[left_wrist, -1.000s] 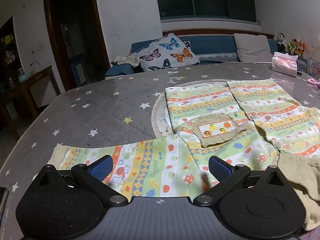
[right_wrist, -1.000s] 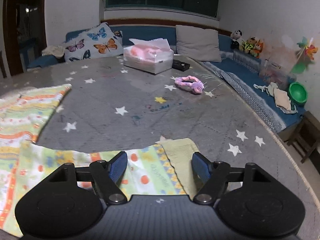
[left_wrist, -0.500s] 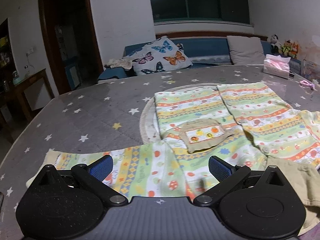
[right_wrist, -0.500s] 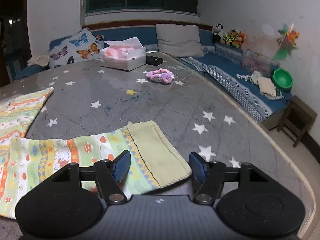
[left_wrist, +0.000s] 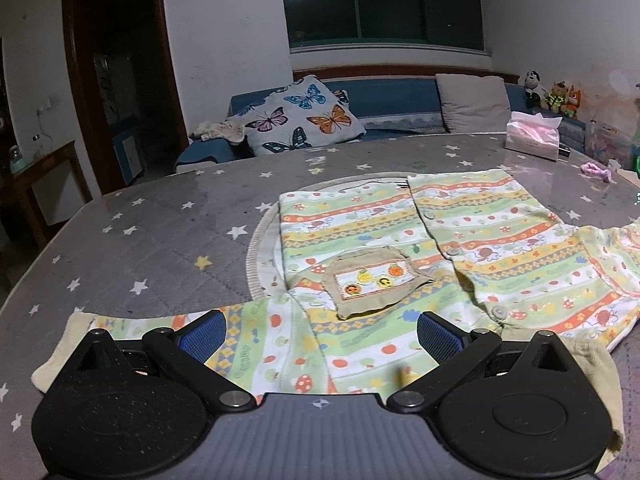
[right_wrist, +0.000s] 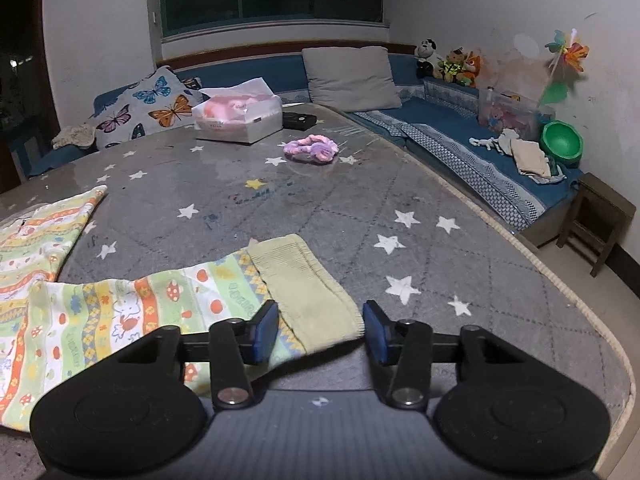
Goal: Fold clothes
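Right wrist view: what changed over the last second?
The right gripper pulled back along the sleeve to its cuff, and its jaws narrowed around the cuff without closing. The left gripper rose and drew back slightly, jaws wide open. The shirt lies flat as before.

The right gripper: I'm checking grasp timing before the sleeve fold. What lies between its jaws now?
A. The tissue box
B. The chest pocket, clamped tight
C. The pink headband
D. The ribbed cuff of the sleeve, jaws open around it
D: the right wrist view shows the ribbed cuff lying in the gap of the right gripper, with space on both sides, so the jaws have not closed on it.
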Motion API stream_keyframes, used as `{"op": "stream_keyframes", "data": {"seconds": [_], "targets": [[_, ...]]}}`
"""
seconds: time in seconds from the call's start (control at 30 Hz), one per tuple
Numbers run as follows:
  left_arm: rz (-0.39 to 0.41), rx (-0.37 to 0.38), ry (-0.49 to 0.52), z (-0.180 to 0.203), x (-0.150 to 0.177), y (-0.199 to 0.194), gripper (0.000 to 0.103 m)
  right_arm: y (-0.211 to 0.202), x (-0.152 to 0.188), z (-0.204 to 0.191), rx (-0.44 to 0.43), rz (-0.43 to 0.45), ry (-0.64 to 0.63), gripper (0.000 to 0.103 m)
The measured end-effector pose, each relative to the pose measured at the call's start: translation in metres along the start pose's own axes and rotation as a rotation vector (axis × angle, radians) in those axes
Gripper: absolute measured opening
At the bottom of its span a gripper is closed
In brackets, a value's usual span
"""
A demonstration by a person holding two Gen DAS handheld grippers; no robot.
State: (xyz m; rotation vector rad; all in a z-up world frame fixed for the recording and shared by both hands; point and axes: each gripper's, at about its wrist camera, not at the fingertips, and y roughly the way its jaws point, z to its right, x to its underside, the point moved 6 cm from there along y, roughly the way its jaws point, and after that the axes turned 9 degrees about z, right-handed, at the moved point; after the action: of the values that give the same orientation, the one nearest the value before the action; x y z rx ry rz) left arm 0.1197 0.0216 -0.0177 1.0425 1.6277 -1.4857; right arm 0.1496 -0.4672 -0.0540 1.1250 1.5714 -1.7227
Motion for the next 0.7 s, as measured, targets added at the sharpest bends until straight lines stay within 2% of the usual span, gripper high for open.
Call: {"op": "stream_keyframes", "data": {"seconds": [0.2, 0.47, 0.7], "targets": [[-0.002, 0.029, 0.014, 0.014, -0.003, 0.002, 0.103, -0.004, -0.001, -0.001, -0.046, -0.005, 0.059, 0.013], [-0.017, 0.083, 0.054, 0.043, -0.007, 0.011, 0.103, -0.022, -0.017, -0.018, -0.175, 0.027, 0.135, 0.009], [-0.046, 0.124, 0.089, 0.067, -0.003, 0.023, 0.103, -0.045, -0.037, -0.059, -0.306, 0.055, 0.105, 0.009]]}}
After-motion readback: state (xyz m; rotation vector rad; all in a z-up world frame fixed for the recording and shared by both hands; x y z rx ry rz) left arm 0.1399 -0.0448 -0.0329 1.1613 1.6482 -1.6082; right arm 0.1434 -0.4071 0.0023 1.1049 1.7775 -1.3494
